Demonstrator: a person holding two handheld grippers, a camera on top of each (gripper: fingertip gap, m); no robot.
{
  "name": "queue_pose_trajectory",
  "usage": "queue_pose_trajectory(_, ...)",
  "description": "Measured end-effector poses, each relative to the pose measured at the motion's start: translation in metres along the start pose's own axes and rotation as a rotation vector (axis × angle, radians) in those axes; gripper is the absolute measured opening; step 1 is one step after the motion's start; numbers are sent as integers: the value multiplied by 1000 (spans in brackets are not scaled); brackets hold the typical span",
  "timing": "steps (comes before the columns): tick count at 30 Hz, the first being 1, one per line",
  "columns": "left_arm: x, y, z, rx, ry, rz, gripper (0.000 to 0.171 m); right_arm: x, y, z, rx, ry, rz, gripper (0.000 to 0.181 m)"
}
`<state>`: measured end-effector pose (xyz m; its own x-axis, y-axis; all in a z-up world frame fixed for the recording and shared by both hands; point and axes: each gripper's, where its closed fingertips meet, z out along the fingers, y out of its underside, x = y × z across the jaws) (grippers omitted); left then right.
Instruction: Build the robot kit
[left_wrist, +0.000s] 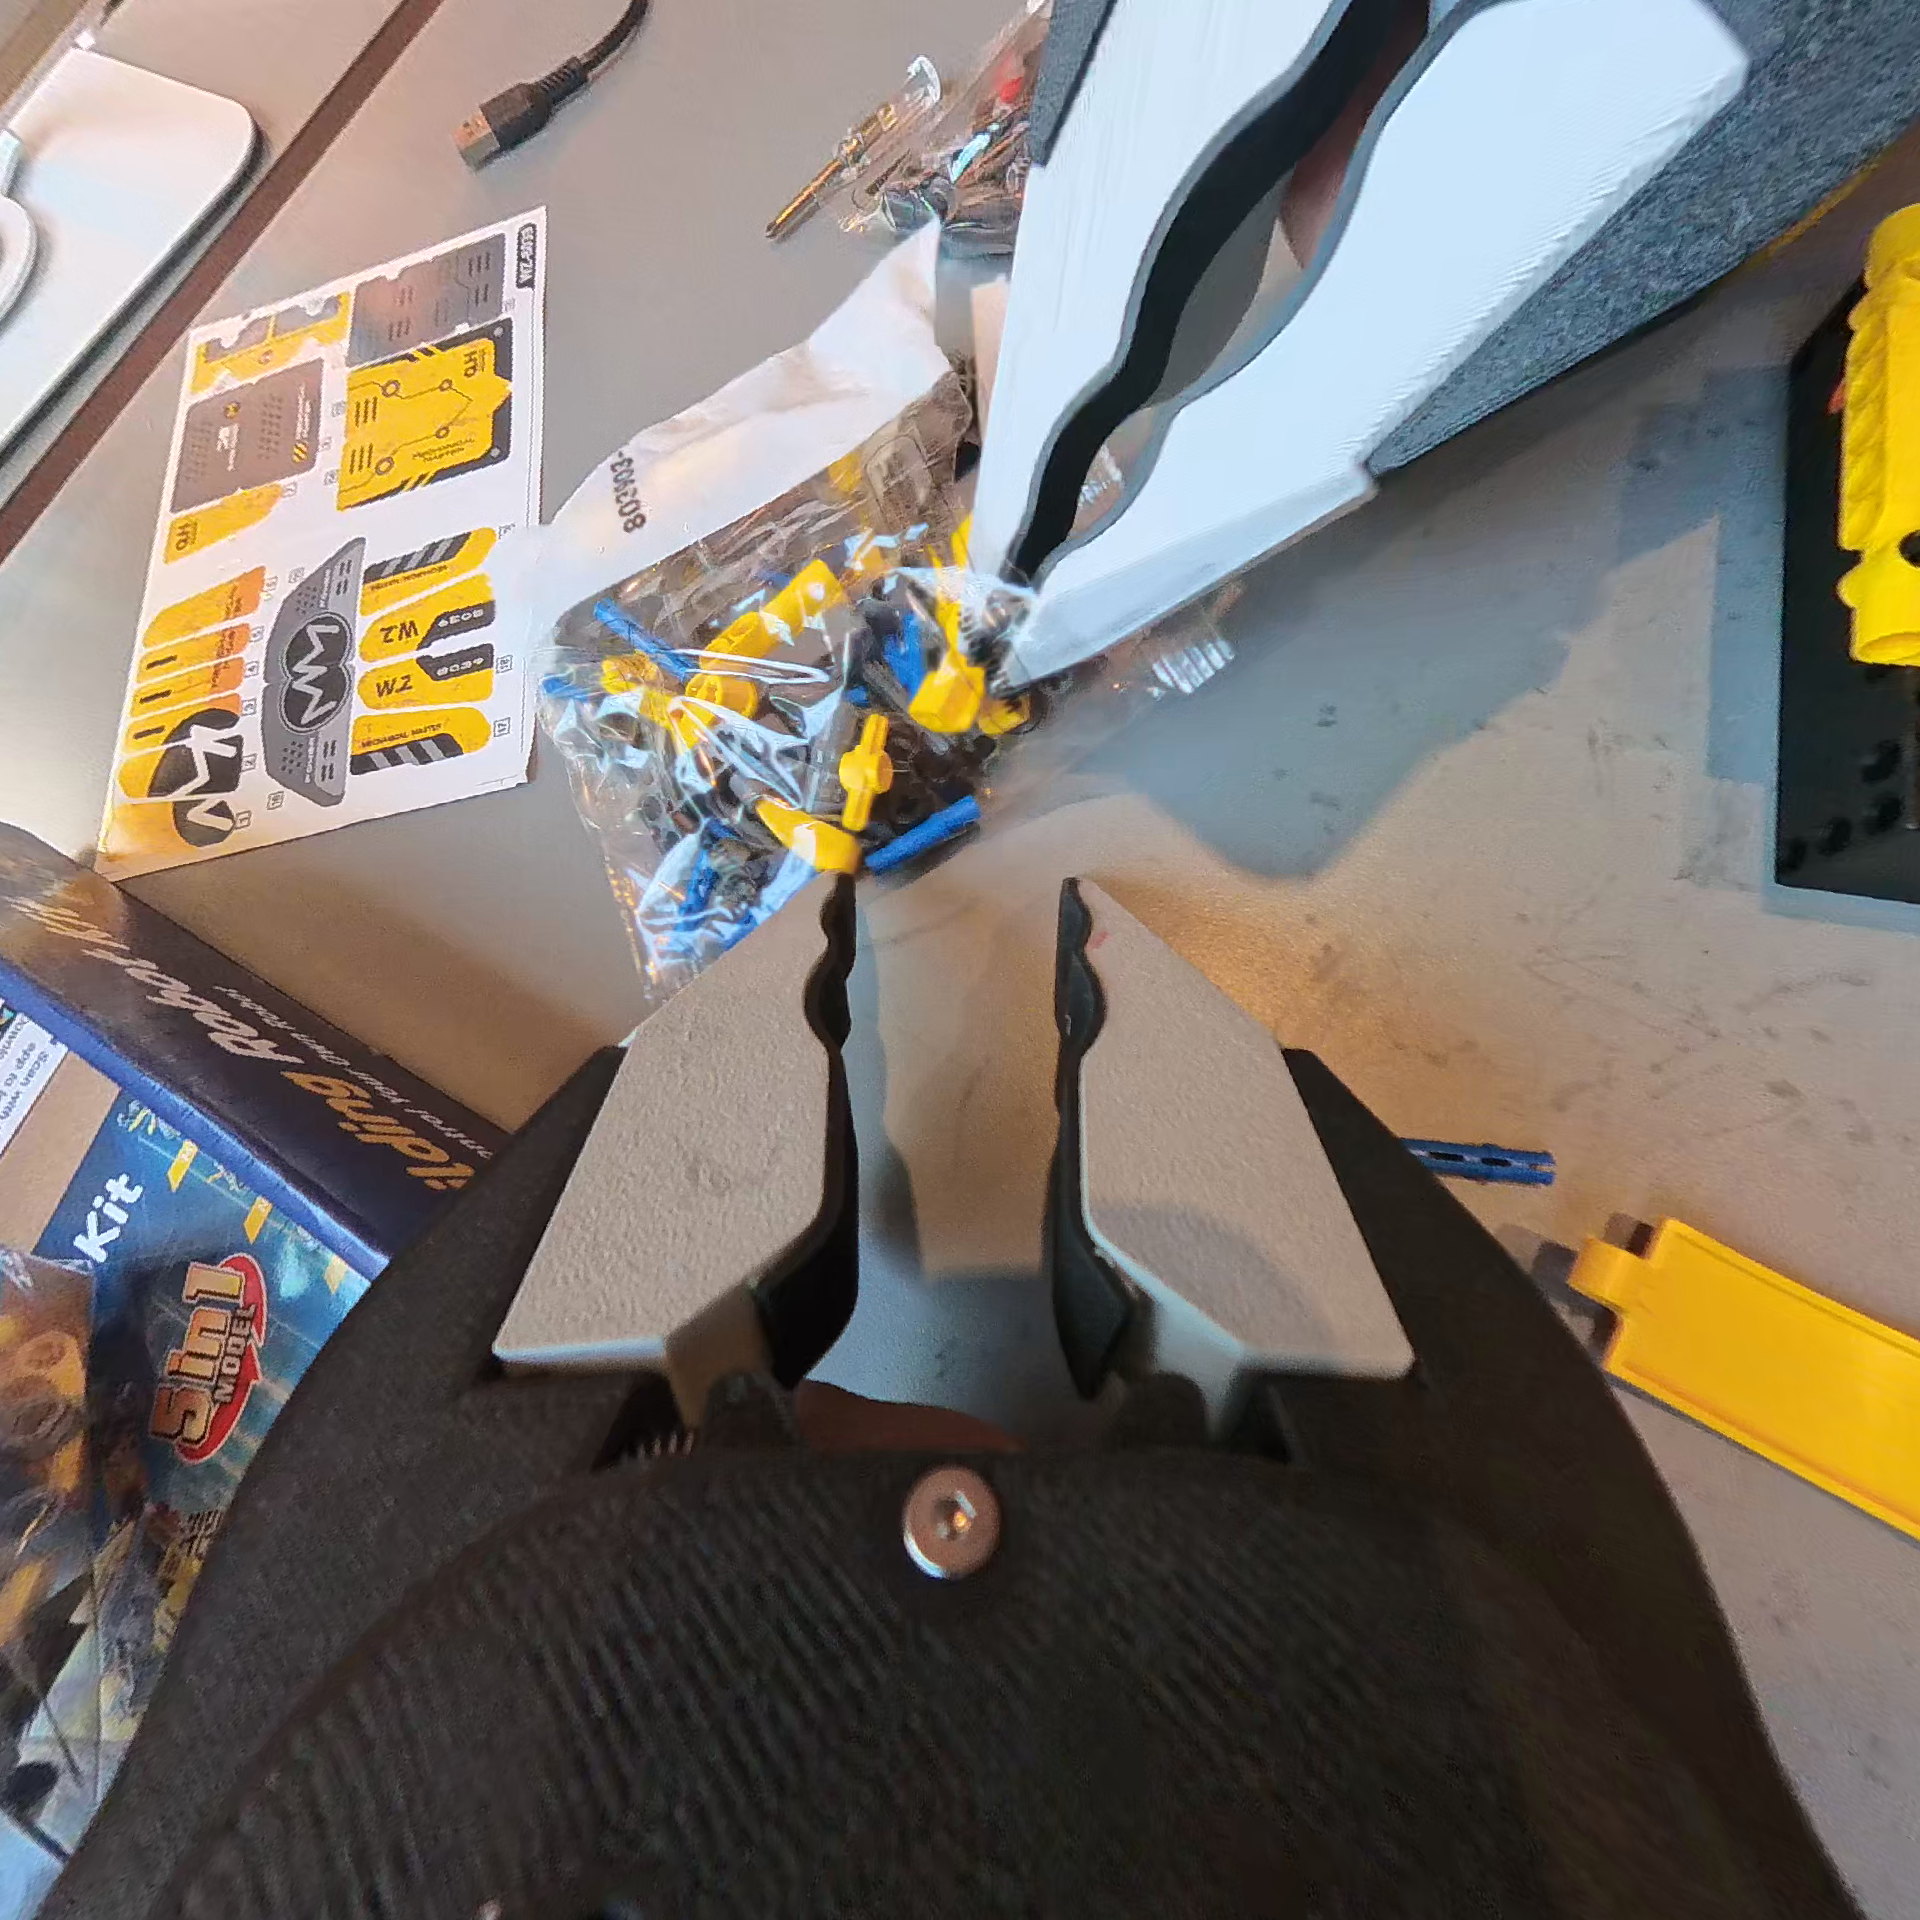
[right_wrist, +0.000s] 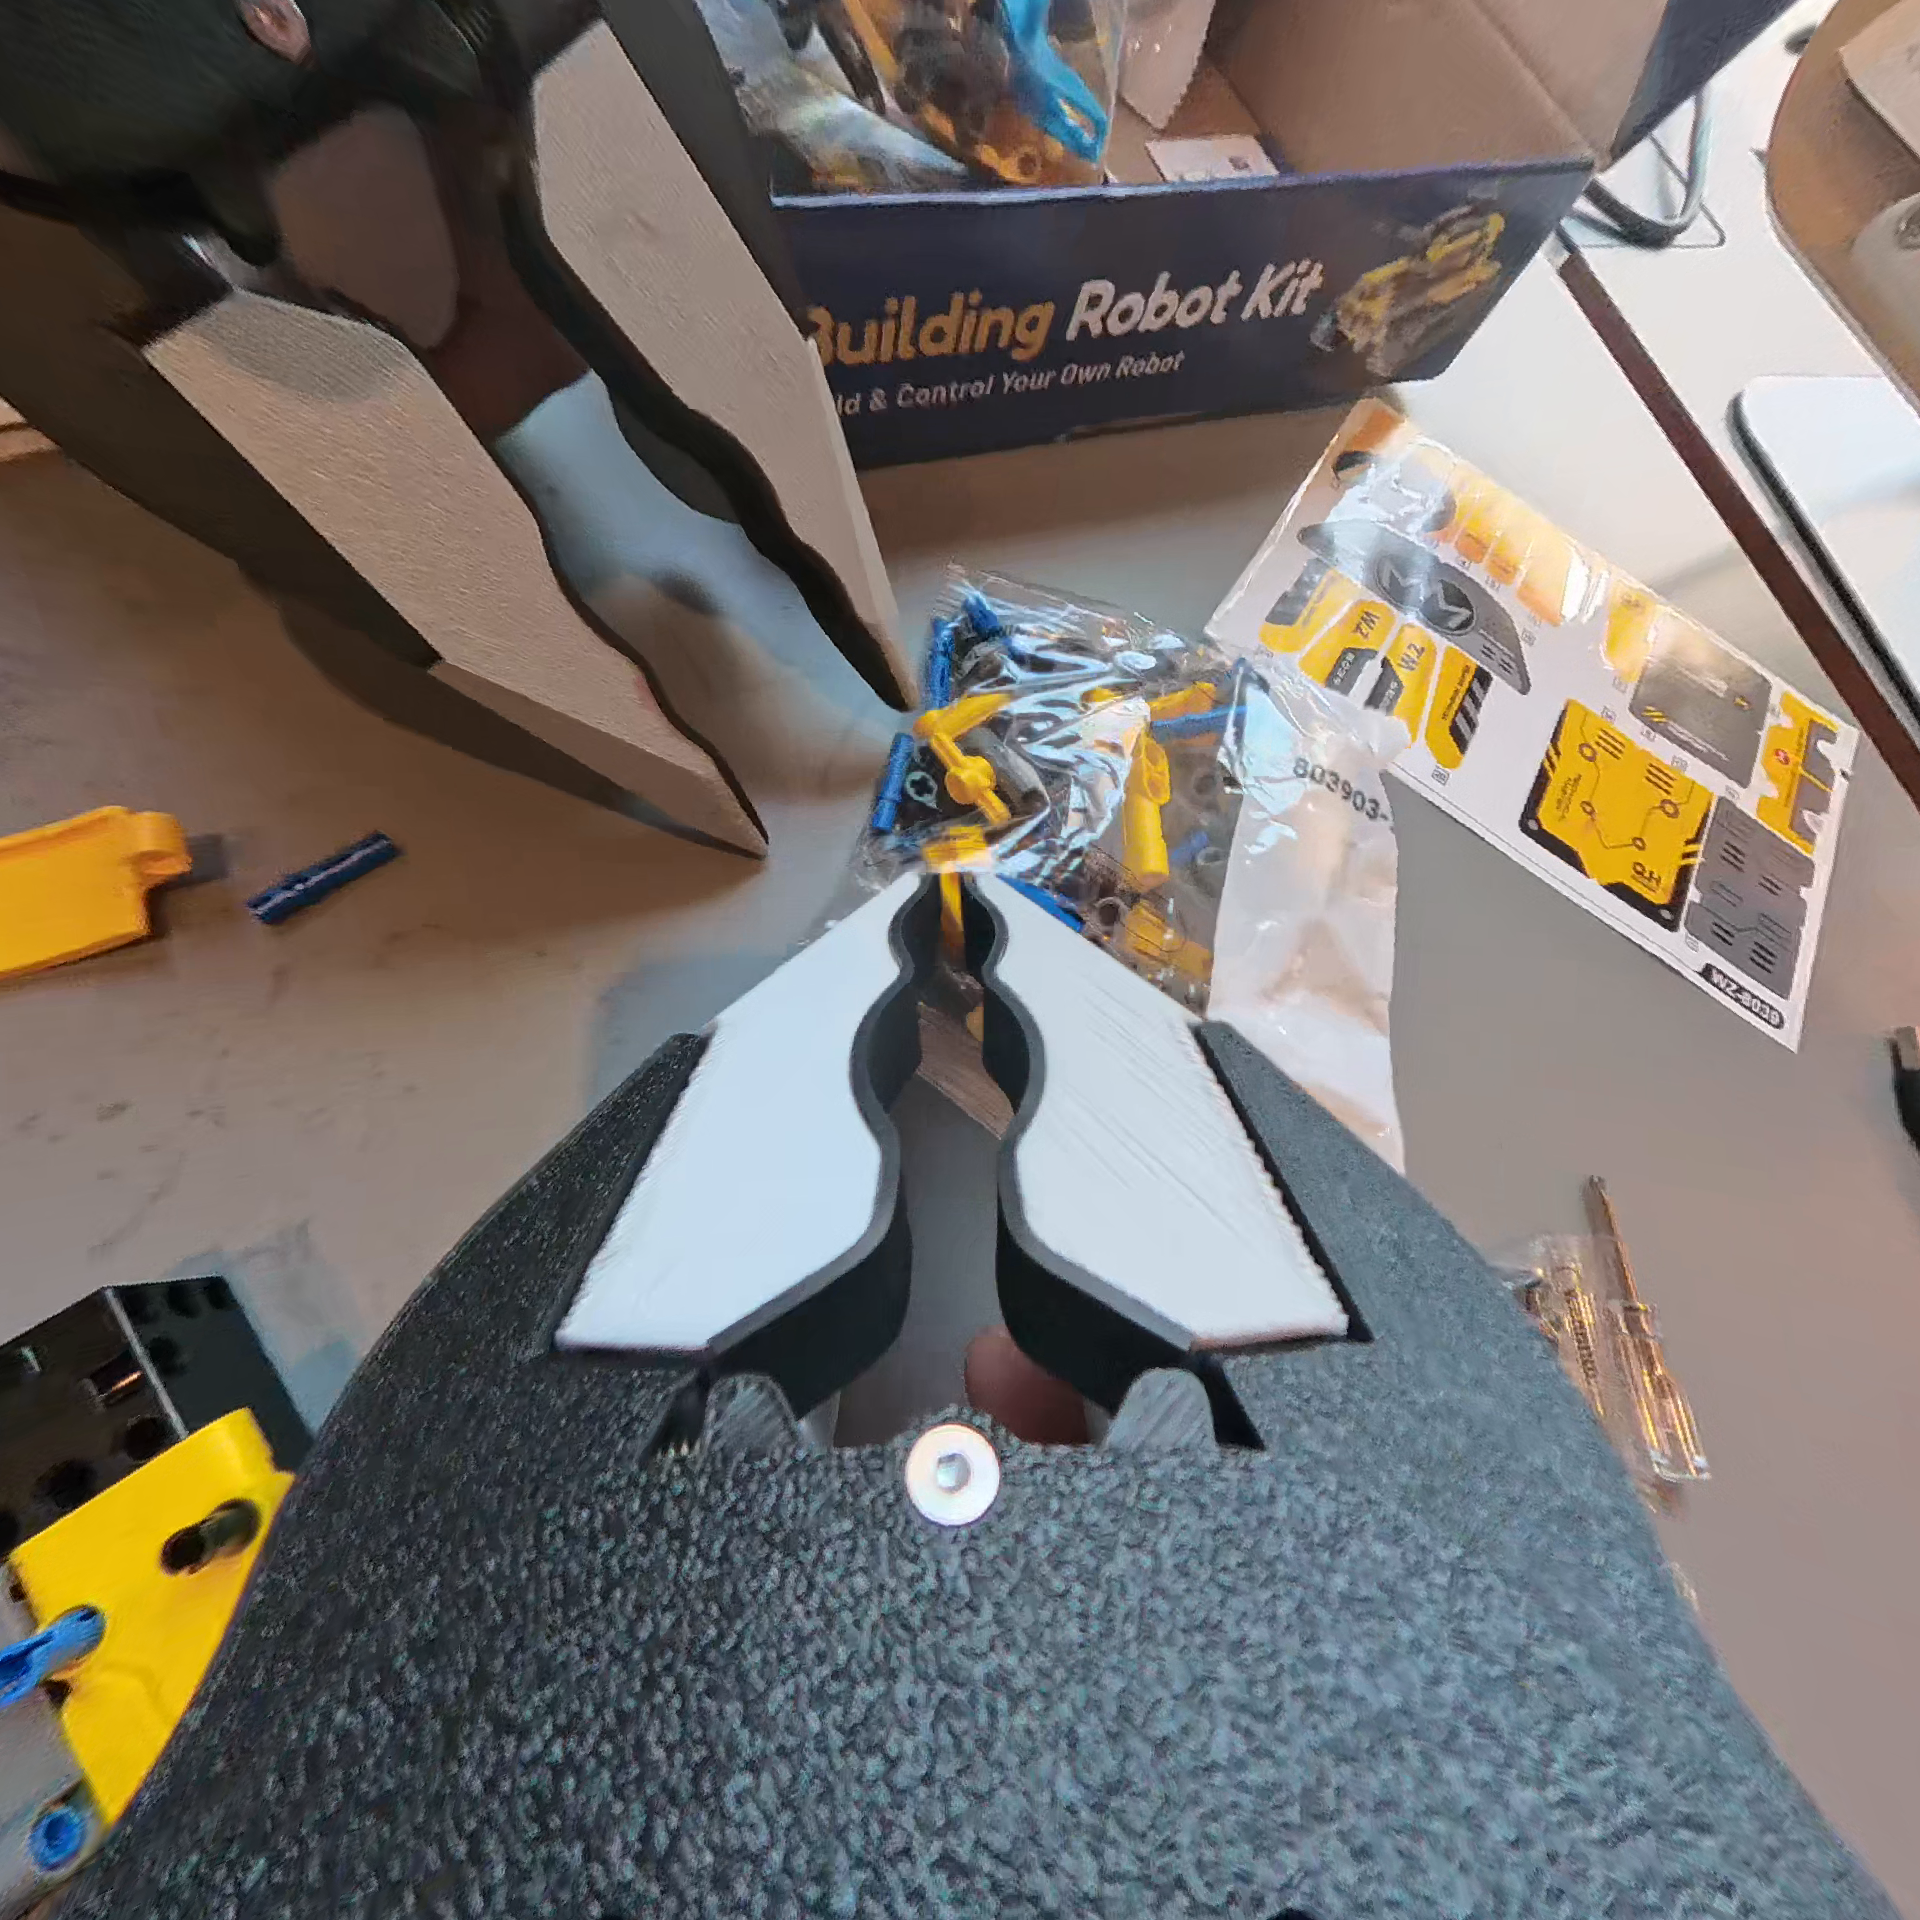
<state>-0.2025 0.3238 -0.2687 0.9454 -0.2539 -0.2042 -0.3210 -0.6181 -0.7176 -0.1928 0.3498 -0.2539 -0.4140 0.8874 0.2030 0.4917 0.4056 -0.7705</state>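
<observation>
A clear plastic bag (left_wrist: 769, 717) of small yellow, blue and black building parts lies on the grey table. My right gripper (right_wrist: 943, 888), with white fingers, is shut on the edge of the bag (right_wrist: 1070, 769). It also shows in the left wrist view (left_wrist: 1013, 649), coming in from the upper right and pinching the crinkled plastic. My left gripper (left_wrist: 956, 894), with grey fingers, is open and empty, and its left fingertip is at the bag's near edge. In the right wrist view the left gripper (right_wrist: 831, 774) stands open just left of the bag.
A sticker sheet (left_wrist: 343, 540) lies beside the bag. A dark blue kit box (right_wrist: 1143, 312) stands open behind it. A loose blue pin (right_wrist: 322, 878) and a flat yellow part (right_wrist: 73, 883) lie to one side. There is also a black block with yellow parts (left_wrist: 1860, 582), a bagged screwdriver (right_wrist: 1631, 1340) and a USB cable (left_wrist: 540, 94). My two grippers' fingertips are within a few centimetres of each other.
</observation>
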Motion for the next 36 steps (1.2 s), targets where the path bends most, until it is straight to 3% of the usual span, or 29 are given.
queue_pose_trajectory(5,0,0,0,0,0,2,35,6,0,-3,7,19,7,18)
queue_pose_trajectory(12,1,0,0,0,1,2,35,20,13,5,-59,99,29,17)
queue_pose_trajectory(17,1,0,0,-1,2,2,34,2,7,3,-26,-11,48,10)
queue_pose_trajectory(22,1,0,0,-1,1,3,34,8,-3,-2,28,14,56,10)
queue_pose_trajectory(27,1,0,0,-1,1,3,34,-16,4,4,-18,-90,-4,15)
queue_pose_trajectory(36,1,0,-1,-1,6,-3,34,8,3,-4,-8,28,-11,18)
